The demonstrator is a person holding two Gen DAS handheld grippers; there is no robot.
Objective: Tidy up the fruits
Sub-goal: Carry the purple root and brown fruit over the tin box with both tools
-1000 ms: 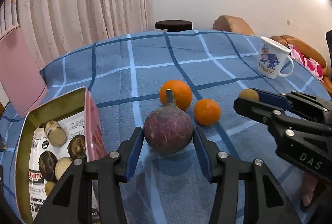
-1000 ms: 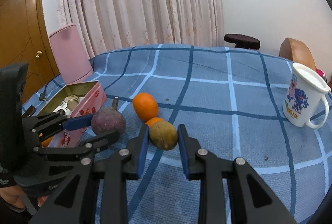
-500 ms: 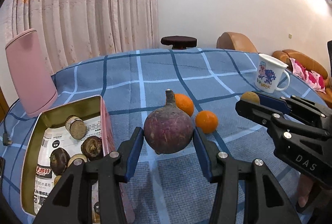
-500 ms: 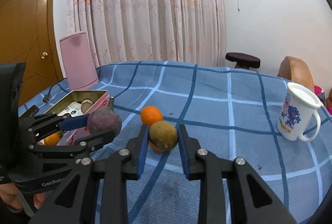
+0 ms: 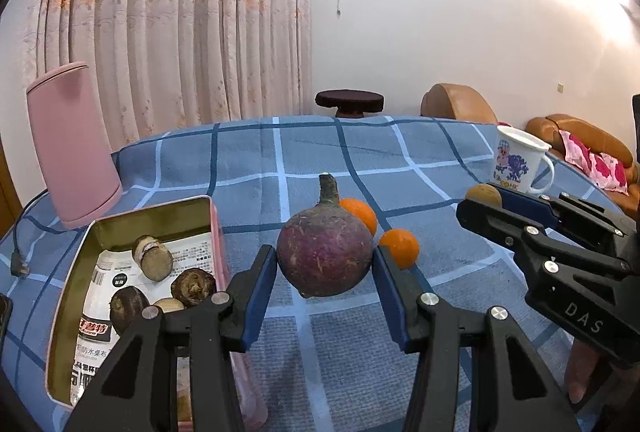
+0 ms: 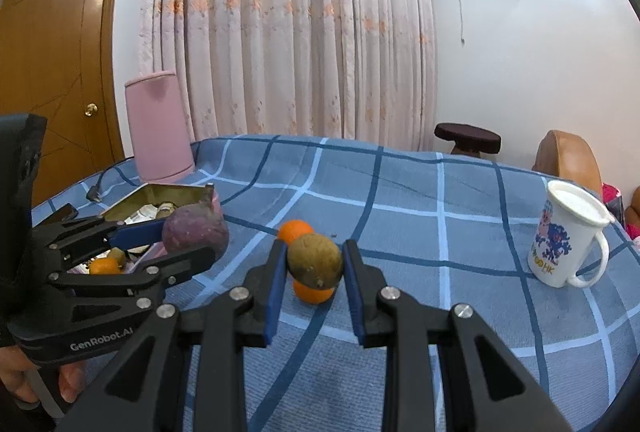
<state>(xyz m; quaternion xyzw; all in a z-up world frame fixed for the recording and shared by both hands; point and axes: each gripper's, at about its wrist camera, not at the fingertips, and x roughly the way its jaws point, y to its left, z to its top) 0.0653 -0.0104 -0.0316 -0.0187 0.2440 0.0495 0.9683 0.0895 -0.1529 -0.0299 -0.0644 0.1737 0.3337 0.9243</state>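
My left gripper is shut on a round purple root with a stalk and holds it above the blue checked tablecloth. It also shows in the right wrist view. My right gripper is shut on a brown-green kiwi, lifted off the cloth; the kiwi shows in the left wrist view. Two oranges lie on the cloth behind the held items. An open pink tin at the left holds several brown fruits and a printed packet.
A white printed mug stands at the right of the table. A pink cylinder with a cable stands behind the tin. A dark stool and brown sofa are beyond the table edge.
Both grippers have risen and tilted up with their fruits held. The root and the kiwi are higher above the cloth, and more of the room shows.
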